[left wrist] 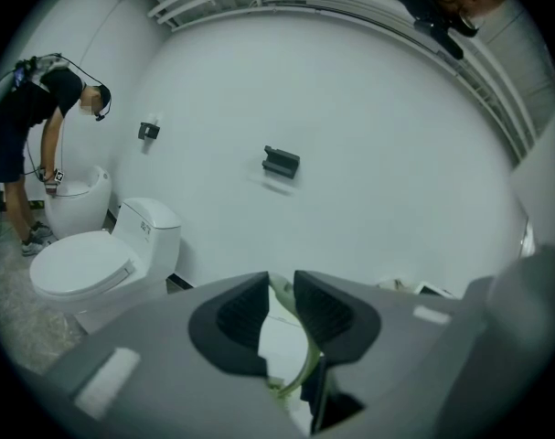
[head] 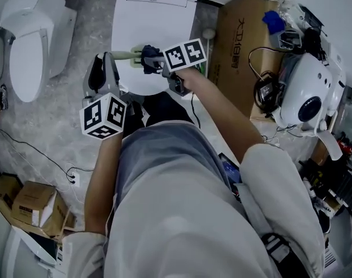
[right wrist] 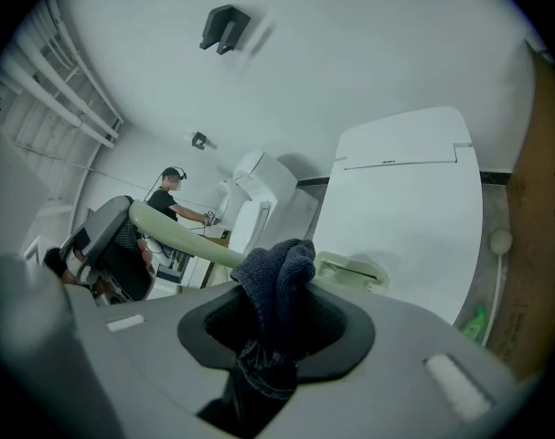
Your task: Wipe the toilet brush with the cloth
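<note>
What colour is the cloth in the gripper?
Dark blue. The cloth shows best in the right gripper view, pinched between the jaws.

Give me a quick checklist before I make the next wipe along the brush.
1. Left gripper shut on brush handle: ok.
2. Right gripper shut on cloth: ok.
3. Cloth lying against the handle: ok.
4. Brush held over the toilet: ok.
5. Enough loose cloth to wrap round the handle: cannot tell.
6. Dirt left on the brush: cannot tell.
</note>
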`<move>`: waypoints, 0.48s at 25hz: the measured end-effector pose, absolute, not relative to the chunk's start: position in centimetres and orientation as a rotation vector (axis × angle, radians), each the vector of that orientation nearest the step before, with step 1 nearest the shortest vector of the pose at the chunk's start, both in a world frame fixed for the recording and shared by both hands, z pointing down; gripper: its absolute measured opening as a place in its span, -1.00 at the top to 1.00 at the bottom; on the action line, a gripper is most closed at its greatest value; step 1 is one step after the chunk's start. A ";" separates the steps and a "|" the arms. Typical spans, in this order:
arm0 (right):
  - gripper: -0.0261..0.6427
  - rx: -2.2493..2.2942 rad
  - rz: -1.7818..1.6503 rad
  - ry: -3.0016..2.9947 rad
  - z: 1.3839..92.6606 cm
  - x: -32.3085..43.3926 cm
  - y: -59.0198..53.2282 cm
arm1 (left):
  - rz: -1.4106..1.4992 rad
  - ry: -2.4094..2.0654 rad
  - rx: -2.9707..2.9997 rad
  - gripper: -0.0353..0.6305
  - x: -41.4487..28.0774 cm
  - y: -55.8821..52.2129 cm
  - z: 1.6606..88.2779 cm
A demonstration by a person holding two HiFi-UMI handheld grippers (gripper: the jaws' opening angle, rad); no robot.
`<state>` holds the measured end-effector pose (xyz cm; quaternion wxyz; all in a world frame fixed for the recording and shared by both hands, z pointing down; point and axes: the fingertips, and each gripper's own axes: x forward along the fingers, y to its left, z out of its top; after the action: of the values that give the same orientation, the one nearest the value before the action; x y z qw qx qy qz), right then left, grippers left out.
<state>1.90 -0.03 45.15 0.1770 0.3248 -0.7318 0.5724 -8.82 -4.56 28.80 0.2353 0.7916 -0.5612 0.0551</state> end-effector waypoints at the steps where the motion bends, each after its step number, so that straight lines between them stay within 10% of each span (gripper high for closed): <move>1: 0.60 0.921 1.627 -2.075 44.8 1.7 0.0 | 0.152 -1.538 2.173 0.89 -8.9 -4.5 28.8; 12: 0.60 0.883 1.548 -2.179 40.4 0.7 0.5 | 0.125 -1.518 2.184 0.89 -9.1 -4.4 28.6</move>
<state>0.70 0.52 40.37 0.1626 0.3096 -0.7637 0.5426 -9.14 -4.41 28.59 0.2372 0.7968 -0.5539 0.0454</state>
